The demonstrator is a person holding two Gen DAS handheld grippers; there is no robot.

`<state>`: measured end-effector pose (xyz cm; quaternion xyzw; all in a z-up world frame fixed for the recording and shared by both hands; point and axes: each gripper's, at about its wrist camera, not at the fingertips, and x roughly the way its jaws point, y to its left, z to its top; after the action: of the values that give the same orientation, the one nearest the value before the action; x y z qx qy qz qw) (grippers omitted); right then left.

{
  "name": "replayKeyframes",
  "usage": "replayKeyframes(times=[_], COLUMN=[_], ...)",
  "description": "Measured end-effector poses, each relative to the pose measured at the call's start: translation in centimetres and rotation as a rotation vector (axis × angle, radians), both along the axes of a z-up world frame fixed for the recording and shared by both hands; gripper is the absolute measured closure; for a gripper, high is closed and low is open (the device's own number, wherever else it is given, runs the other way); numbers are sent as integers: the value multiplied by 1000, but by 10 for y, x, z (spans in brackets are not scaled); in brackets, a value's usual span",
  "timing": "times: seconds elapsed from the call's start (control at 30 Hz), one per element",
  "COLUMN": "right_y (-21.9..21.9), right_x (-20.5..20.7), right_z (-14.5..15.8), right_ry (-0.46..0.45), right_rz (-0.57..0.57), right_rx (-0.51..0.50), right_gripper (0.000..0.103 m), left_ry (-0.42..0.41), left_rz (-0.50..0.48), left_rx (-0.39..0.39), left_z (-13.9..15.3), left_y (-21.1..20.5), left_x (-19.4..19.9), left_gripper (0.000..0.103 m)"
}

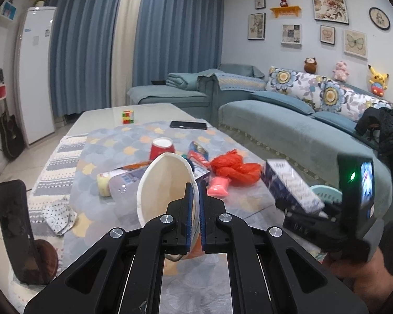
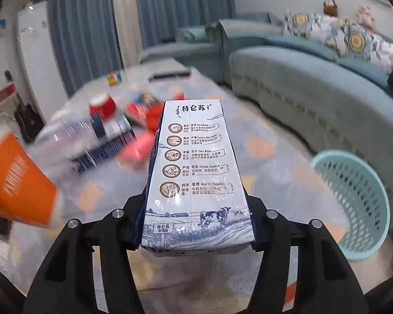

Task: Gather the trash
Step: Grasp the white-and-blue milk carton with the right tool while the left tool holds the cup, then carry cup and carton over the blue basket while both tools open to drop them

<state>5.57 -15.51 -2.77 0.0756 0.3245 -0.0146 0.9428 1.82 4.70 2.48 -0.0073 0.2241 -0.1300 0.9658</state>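
Note:
My left gripper is shut on the rim of a paper cup, white inside and orange outside, tipped on its side above the table. The same cup shows at the left edge of the right wrist view. My right gripper is shut on a white and blue milk carton, which lies lengthwise between its fingers and is held in the air. The left wrist view shows that carton at the right, above a pale blue mesh basket. The basket stands low at the right, beside the table.
Trash lies on the patterned table cloth: a red cup, an orange plastic bag, a pink packet, a clear bottle and a crumpled mask. A puzzle cube and phone lie farther back. A teal sofa runs along the right.

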Motion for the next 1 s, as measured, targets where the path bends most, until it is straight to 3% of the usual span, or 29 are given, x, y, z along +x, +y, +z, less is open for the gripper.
replayKeyframes(times=[0.2, 0.3, 0.4, 0.5, 0.67, 0.8, 1.0], right_y=[-36, -71, -107, -139, -201, -236, -283], right_x=[-27, -53, -77, -86, -83, -86, -83], right_z=[79, 117, 133, 129, 103, 79, 45], right_ry=[-203, -320, -378, -345, -228, -150, -42], right_rz=[-30, -101, -200, -281, -379, -417, -498], right_rx=[4, -15, -61, -75, 28, 65, 139], right_gripper=[49, 48, 48, 48, 48, 48, 46], left_ry=[-15, -19, -28, -38, -38, 8, 65], left_rz=[-123, -167, -197, -248, -371, -498, -579], left_rx=[-67, -94, -96, -101, -163, -198, -186], left_z=[10, 16, 22, 30, 45, 53, 51], left_y=[-9, -23, -41, -69, -133, -204, -294], left_x=[-8, -7, -5, -2, 6, 24, 55], left_gripper=[100, 100, 100, 100, 100, 100, 100])
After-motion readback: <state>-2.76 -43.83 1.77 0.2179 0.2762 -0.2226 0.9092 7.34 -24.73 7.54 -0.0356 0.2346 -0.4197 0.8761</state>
